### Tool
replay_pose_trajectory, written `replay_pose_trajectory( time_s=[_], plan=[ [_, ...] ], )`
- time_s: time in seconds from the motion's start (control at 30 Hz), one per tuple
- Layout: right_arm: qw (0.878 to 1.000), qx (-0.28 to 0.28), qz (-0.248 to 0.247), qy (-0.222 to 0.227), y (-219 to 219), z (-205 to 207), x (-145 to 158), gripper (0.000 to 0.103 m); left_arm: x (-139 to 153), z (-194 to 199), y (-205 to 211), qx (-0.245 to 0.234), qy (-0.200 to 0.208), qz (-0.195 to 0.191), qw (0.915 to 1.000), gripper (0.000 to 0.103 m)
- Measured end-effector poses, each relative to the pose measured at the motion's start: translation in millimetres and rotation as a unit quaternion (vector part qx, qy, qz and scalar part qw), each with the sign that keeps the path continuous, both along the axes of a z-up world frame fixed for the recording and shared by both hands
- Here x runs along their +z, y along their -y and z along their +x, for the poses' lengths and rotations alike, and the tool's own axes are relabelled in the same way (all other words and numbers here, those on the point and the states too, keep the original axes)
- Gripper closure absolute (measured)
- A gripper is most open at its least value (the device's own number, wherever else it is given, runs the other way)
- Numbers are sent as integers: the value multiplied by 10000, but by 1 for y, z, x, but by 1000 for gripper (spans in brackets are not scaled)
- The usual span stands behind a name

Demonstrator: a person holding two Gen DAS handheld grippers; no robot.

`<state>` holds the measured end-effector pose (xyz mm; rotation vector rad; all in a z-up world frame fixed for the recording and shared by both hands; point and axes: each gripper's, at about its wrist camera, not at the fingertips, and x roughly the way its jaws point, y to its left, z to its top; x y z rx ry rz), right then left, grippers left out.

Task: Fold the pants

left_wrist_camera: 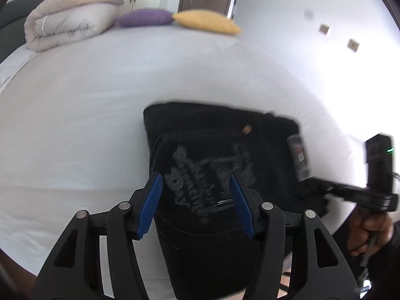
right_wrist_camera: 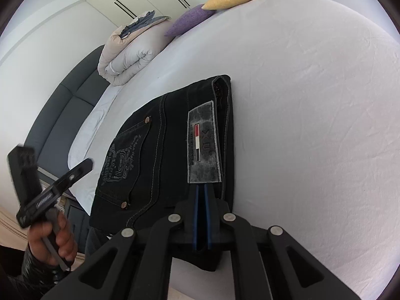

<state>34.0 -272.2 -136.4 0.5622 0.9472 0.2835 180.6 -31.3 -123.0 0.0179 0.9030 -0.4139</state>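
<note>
One bed [right_wrist_camera: 312, 100] is covered by a white sheet, most of it bare beyond and to both sides of the pants. One dark headboard [right_wrist_camera: 62, 115] is seen along its far side.

One folded duvet [left_wrist_camera: 67, 22] is lodged at the far corner of the bed, well apart from the pants.

One pair of black pants [right_wrist_camera: 160, 155] is laid folded near the front edge of the bed, the lower end reaching that edge. One embroidered back pocket [left_wrist_camera: 200, 187] is turned up. One grey waistband label [right_wrist_camera: 203, 145] is set along the edge bordering open sheet.

Two cushions are counted: one purple [left_wrist_camera: 145, 17], one yellow [left_wrist_camera: 207, 21], placed touching at the far edge of the bed.

Two grippers are counted. The left gripper [left_wrist_camera: 197, 200] is held released over the pocket, its blue pads [left_wrist_camera: 152, 205] well apart, nothing pinched. The right gripper [right_wrist_camera: 202, 215] is clenched just below the label, pads nearly together; whether cloth is caught cannot be told.

Two hands are seen, one [right_wrist_camera: 50, 240] on each handle [left_wrist_camera: 367, 232].
</note>
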Motion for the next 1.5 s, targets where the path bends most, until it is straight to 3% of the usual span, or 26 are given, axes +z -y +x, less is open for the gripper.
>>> replay_pose_trajectory(
  time_s=[0.17,0.3,0.47,0.53,0.57,0.6,0.7,0.8,0.97,1.03,1.2,1.3,1.5],
  plan=[
    [10000,-32,14,50,-1,-3,-2,100,-33,-20,6,-9,167,532,9984,48],
    [9998,-35,-93,154,-3,-6,-3,101,-49,-30,0,73,200,363,9991,46],
    [9984,28,-467,328,-12,-11,6,98,-44,-40,-5,44,209,390,9990,41],
    [9982,103,-435,398,-10,-14,16,79,-34,-46,-17,59,222,164,9996,38],
    [9986,41,-366,387,-6,-16,22,49,-28,-46,-26,164,245,70,9995,36],
    [9986,-42,-298,424,-1,-20,26,33,-24,-46,-32,257,255,14,9993,30],
    [9985,-207,-9,517,17,-17,33,33,-19,-27,-52,409,31,-527,9978,26],
    [9982,-304,425,306,31,0,27,34,-23,-1,-60,428,-328,-971,9938,26],
    [9951,-181,924,-310,34,37,-2,42,-49,39,-56,208,-1318,-1656,9771,26],
    [9922,-179,1076,-607,35,51,-16,55,-56,46,-49,70,-1540,-1762,9722,26],
    [9825,-137,1669,-820,37,74,-33,60,-60,60,-40,-75,-1747,-1886,9663,27],
    [9802,-109,1767,-887,35,80,-39,66,-60,62,-31,-180,-1762,-1693,9695,43],
    [9865,-2,1508,-639,25,80,-34,75,-55,53,-40,-125,-1706,-1835,9680,68]
  ],
)
